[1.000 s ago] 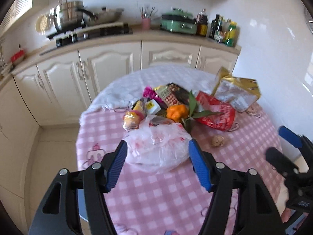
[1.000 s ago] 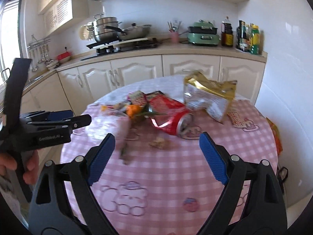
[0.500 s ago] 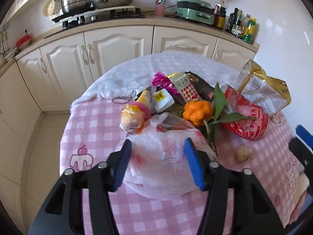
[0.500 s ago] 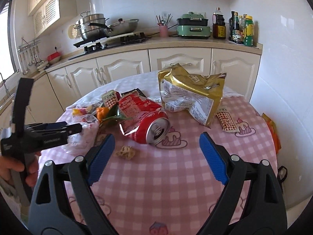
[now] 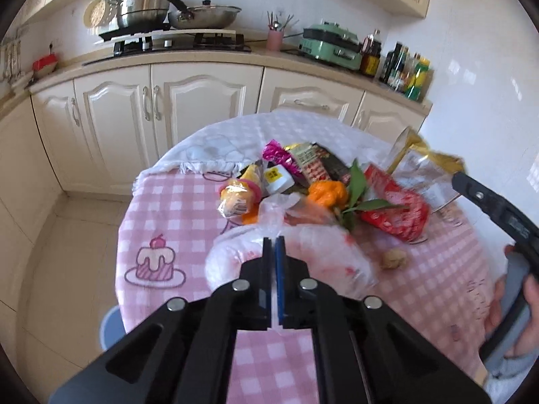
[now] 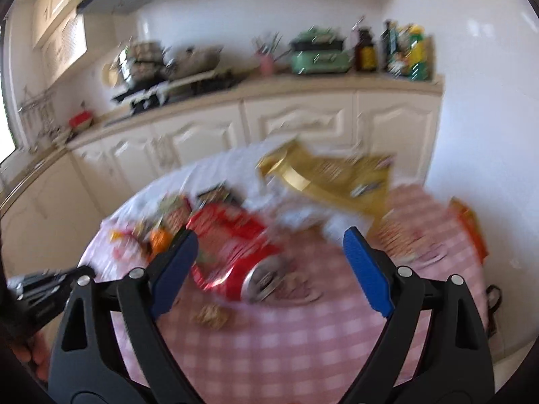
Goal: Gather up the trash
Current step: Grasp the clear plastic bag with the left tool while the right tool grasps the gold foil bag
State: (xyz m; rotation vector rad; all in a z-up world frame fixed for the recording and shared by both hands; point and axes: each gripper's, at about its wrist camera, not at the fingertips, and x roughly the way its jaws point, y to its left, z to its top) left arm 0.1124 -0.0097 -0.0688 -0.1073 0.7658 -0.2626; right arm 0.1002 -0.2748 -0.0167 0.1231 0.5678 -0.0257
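My left gripper is shut on the near edge of a thin white plastic bag lying on the pink checked table. Behind the bag lie trash items: a wrapped snack, an orange peel with green leaves, a crushed red can, snack wrappers and a gold bag. My right gripper is open above the table, with the red can between its fingers in the blurred view. The gold bag lies behind. A crumb sits near the can.
Cream kitchen cabinets and a counter with a stove, pots and bottles stand behind the table. A white wall is on the right. An orange packet lies at the table's right edge. Tiled floor is to the left.
My left gripper has closed on the plastic bag's edge. My right gripper has moved forward toward the red can, still open; its view is motion-blurred.
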